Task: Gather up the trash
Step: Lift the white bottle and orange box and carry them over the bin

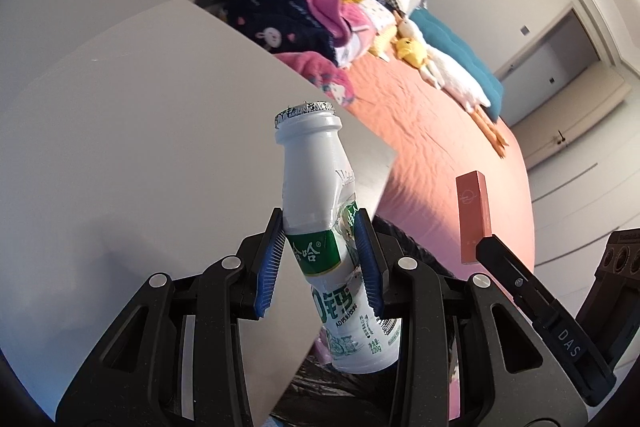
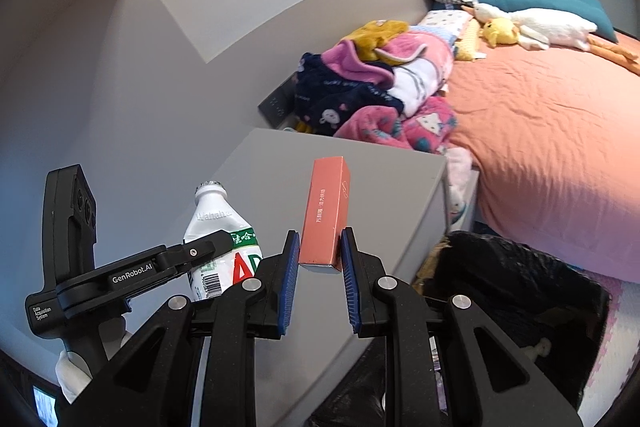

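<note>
Overhead, left gripper (image 1: 320, 247) pinching bottle (image 1: 316, 187), right gripper (image 2: 320, 259) pinching box (image 2: 326, 215), near nightstand edge (image 2: 444, 187).

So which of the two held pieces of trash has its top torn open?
The white drink bottle in the left tongs; its foil lid is peeled up. The orange carton in the right tongs looks closed.

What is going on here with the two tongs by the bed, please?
A person is collecting trash with a pair of tongs in each hand. The left tongs are shut on a dented white drink bottle, and the right tongs are shut on a slim orange box. Both are held in the air above a black trash bag beside the bed.
</note>
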Tool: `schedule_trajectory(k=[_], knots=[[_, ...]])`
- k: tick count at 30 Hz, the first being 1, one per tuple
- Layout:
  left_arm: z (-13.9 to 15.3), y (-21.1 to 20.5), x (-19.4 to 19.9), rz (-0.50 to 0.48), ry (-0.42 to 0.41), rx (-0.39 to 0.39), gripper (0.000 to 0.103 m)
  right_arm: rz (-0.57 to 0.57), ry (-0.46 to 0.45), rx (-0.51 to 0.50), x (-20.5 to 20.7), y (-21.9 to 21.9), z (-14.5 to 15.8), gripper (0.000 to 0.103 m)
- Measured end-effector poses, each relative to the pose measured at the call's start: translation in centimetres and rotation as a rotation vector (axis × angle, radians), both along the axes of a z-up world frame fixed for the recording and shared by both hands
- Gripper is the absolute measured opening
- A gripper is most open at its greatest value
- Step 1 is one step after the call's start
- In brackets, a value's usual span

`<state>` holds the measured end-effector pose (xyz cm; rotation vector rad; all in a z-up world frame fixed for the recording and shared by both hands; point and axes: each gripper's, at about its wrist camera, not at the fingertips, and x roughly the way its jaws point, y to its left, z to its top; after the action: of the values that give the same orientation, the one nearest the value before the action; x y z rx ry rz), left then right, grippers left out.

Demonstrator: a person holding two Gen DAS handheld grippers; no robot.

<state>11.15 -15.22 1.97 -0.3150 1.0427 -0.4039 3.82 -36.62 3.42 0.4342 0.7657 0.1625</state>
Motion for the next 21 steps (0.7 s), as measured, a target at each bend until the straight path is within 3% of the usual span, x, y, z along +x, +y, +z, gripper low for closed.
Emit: schedule_trajectory(k=[21], knots=[[0.3, -10.1, -2.6, -0.258, -0.016, 0.015, 0.035, -0.206, -0.026, 0.006, -6.0, -8.4, 0.7, 0.023]])
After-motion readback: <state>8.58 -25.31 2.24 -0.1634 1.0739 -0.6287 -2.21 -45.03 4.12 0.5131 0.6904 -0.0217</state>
